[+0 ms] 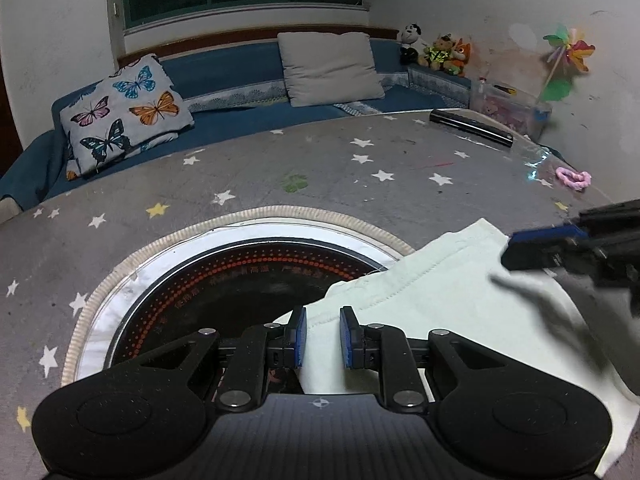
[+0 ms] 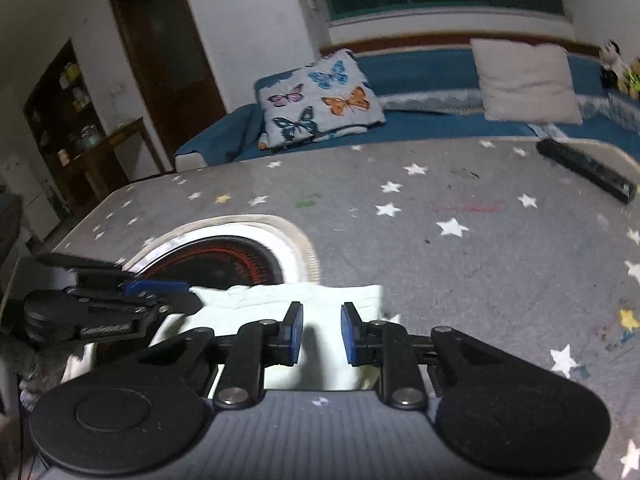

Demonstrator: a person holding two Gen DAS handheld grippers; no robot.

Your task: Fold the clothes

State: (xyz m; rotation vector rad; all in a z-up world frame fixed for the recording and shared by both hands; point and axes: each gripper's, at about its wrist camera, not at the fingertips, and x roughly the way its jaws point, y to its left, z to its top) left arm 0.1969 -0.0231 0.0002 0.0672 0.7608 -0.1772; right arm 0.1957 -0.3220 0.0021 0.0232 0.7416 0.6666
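Note:
A pale mint garment [image 1: 440, 308] lies folded on the grey star-print table cover [image 1: 360, 168], partly over a round black heater plate [image 1: 240, 272]. My left gripper [image 1: 323, 320] sits low over the garment's left part. Its blue pads stand a narrow gap apart, and flat cloth with a stitched seam shows in the gap. My right gripper [image 2: 322, 316] hovers over the garment [image 2: 340, 296] near its far right corner, jaws likewise narrowly apart, finger shadows falling on the cloth. Each wrist view shows the other gripper from the side: the right gripper [image 1: 506, 248] and the left gripper [image 2: 188, 294].
A black bar-shaped device [image 1: 472, 126] lies at the far right of the table, near a pink squiggly object [image 1: 576, 178] and a clear box [image 1: 508, 106] with a pinwheel. Behind the table stands a blue sofa [image 1: 240, 76] with a butterfly pillow and a grey one.

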